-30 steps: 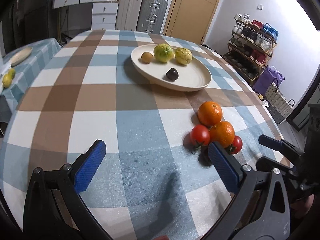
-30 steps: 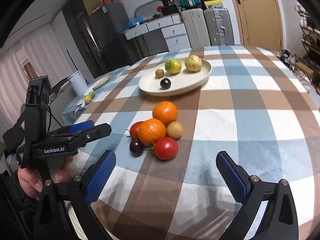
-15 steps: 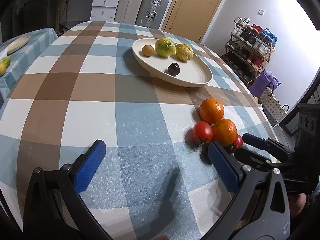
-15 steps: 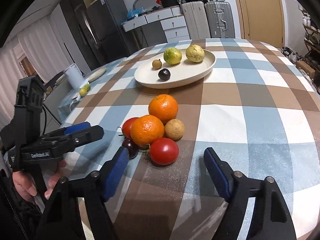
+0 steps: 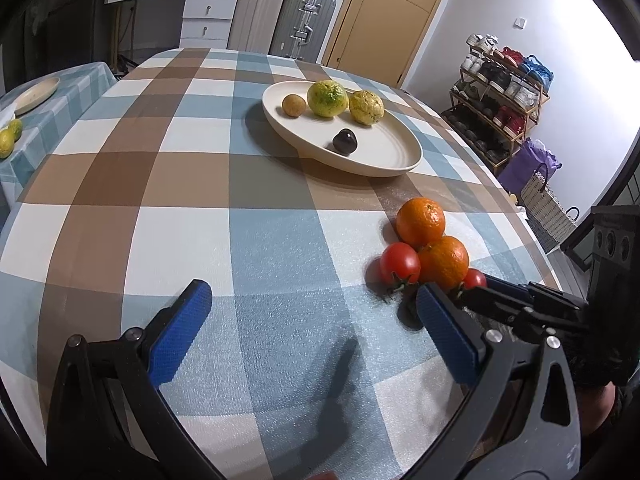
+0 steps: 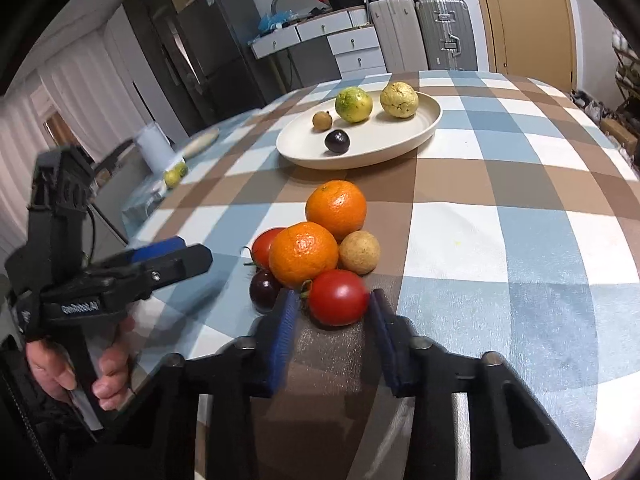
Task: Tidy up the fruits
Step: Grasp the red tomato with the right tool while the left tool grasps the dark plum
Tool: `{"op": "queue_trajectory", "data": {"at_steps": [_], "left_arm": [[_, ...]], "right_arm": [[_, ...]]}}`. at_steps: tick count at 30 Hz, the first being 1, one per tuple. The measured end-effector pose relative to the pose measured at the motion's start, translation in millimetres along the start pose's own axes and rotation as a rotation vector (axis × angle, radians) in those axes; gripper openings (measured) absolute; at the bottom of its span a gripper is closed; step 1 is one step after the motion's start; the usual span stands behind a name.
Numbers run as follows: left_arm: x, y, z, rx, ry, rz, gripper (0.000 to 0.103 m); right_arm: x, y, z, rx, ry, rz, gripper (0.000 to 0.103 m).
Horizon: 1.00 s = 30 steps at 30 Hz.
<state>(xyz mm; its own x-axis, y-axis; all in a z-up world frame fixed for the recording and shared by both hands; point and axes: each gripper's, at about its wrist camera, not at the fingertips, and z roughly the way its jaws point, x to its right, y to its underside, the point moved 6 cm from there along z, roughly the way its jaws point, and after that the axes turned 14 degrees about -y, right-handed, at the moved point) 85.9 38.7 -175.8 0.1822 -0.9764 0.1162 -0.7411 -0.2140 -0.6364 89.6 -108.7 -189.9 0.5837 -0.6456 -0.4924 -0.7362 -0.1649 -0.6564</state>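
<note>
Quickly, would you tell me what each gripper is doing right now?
Left gripper: open, empty, over the tablecloth.
Right gripper: open, its pads either side of the red tomato, not clamped yet.

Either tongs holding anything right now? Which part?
Left tongs: open, nothing held. Right tongs: pads flank the near tomato at its widest sides, on the table; whether they are actually clamped cannot be told.
</note>
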Motion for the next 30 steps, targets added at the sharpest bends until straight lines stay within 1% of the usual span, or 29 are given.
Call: {"op": "queue_trajectory", "data": {"at_steps": [2, 6, 11, 14, 19, 21, 23, 25, 29, 30], "left_arm": [[2.0, 0.5, -0.9, 0.0, 0.003, 0.008, 0.102], [6.1, 1.8, -2.2, -0.001, 0.003, 0.02, 0.102], [15.4, 3.5, -4.7, -0.002, 0.009, 0.052, 0.102], [26.6, 7.1, -1.9, -0.037, 0.03, 0.079, 0.102], [46.9, 14.5, 1.3, -0.057, 0.034, 0.137, 0.102], [56.0, 16.9, 5.0, -0.081, 0.044, 0.149, 0.102], [64.5, 15.8, 4.7, -0.077, 0.056, 0.155, 0.102], [71.6, 15.0, 7.4, -0.083, 0.047, 0.174, 0.102], [79.3, 15.1, 11.6, -0.086, 0.018, 0.191, 0.095], [80.3, 15.2, 11.6, -0.081, 0.009, 0.197, 0.091]], "right_arm": [[2.5, -0.3, -4.9, 0.019, -0.009, 0.017, 0.031], [5.4, 3.6, -6.4, 0.017, -0.021, 0.03, 0.031], [2.1, 3.5, -11.5, 0.042, -0.039, 0.024, 0.031], [8.2, 3.4, -18.5, 0.063, -0.021, 0.043, 0.031], [18.8, 6.5, -32.7, 0.097, -0.015, 0.064, 0.031], [20.7, 8.2, -37.0, 0.106, -0.019, 0.067, 0.031], [20.6, 9.7, -41.6, 0.118, -0.02, 0.063, 0.031], [21.2, 11.5, -42.4, 0.118, -0.021, 0.065, 0.031], [20.4, 14.1, -44.9, 0.129, -0.036, 0.061, 0.031], [20.4, 14.4, -46.0, 0.131, -0.036, 0.057, 0.031]]}}
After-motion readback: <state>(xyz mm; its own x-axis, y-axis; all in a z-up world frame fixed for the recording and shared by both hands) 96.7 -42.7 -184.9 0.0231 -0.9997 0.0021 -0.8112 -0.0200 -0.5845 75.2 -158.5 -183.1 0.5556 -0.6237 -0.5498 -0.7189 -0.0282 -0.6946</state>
